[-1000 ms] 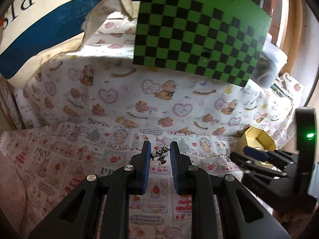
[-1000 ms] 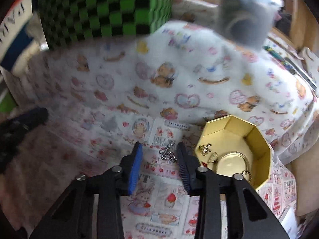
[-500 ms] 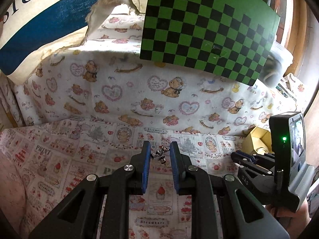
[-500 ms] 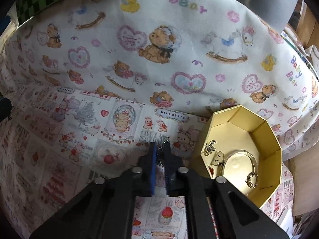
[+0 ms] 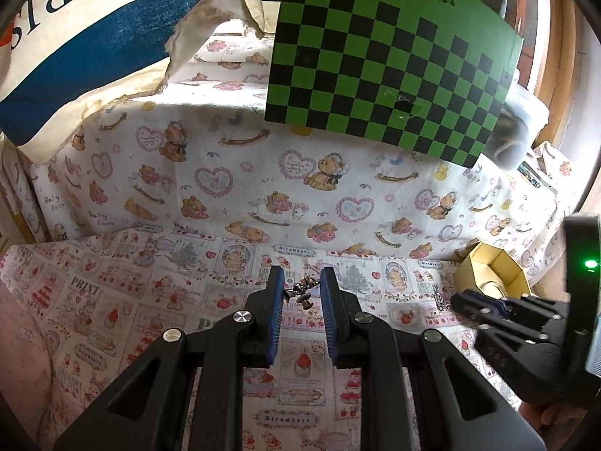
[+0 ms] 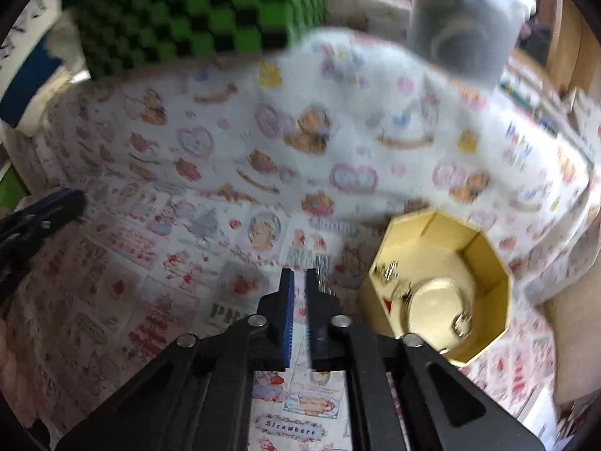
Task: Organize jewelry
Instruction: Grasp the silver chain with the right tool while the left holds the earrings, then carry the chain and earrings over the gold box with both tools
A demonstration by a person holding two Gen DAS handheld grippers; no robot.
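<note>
My left gripper (image 5: pixel 300 276) is shut on a small dark metal jewelry piece (image 5: pixel 302 295), held just above the printed cloth (image 5: pixel 169 282). Over at the right, the right gripper (image 5: pixel 462 298) shows with a silver chain piece (image 5: pixel 441 300) on the cloth at its tips. In the blurred right wrist view the right gripper (image 6: pixel 297 274) has its jaws opening with a narrow gap and only cloth between them. The silver chain piece (image 6: pixel 322 268) lies beside the right fingertip. The yellow octagonal box (image 6: pixel 488 263) stands open to the right, with a gold ring and small pieces inside.
A green checkerboard (image 5: pixel 394 56) leans at the back above the bear-print cloth bank (image 5: pixel 263 173). A clear plastic container (image 6: pixel 465 18) sits at the back right. A tote bag with a blue stripe (image 5: pixel 75 56) hangs at the left.
The right gripper shut on the silver chain piece, then drew back with its jaws slightly parted and the piece beside them. The left gripper kept its hold and stayed put.
</note>
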